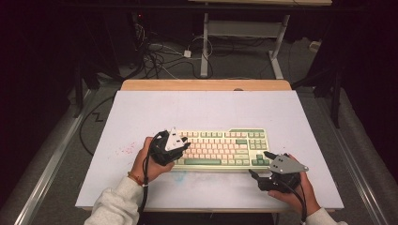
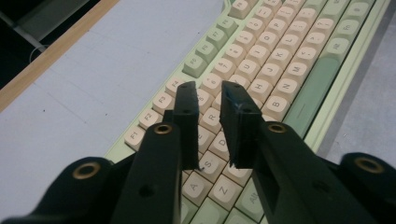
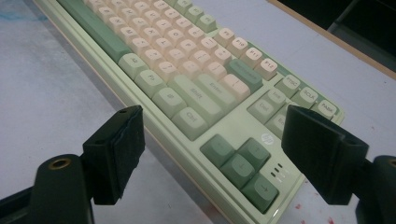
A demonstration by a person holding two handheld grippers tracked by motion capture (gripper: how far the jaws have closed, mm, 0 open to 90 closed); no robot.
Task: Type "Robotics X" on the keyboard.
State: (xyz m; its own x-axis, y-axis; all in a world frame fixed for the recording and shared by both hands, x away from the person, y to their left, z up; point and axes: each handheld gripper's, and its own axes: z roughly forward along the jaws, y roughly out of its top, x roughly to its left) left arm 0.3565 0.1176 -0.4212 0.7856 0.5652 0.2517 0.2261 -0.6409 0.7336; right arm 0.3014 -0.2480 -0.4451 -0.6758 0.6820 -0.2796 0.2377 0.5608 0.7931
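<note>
Grippers over a green and cream keyboard

Left gripper, jaws narrowly apart, hovers at centre-left; right gripper, jaws wide and empty, sits lower right.

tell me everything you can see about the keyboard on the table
The keyboard is a compact mechanical board without a number pad, in a pale green, plastic-looking case. Most keys are cream; the function row, modifiers and Enter are light green, while the space bar, arrow keys and one key above Enter are darker green. It lies flat on the white table, long side facing the person. The left gripper hangs over its left keys, jaws narrowly apart; contact is unclear. The right gripper sits open at its right front corner.
</note>
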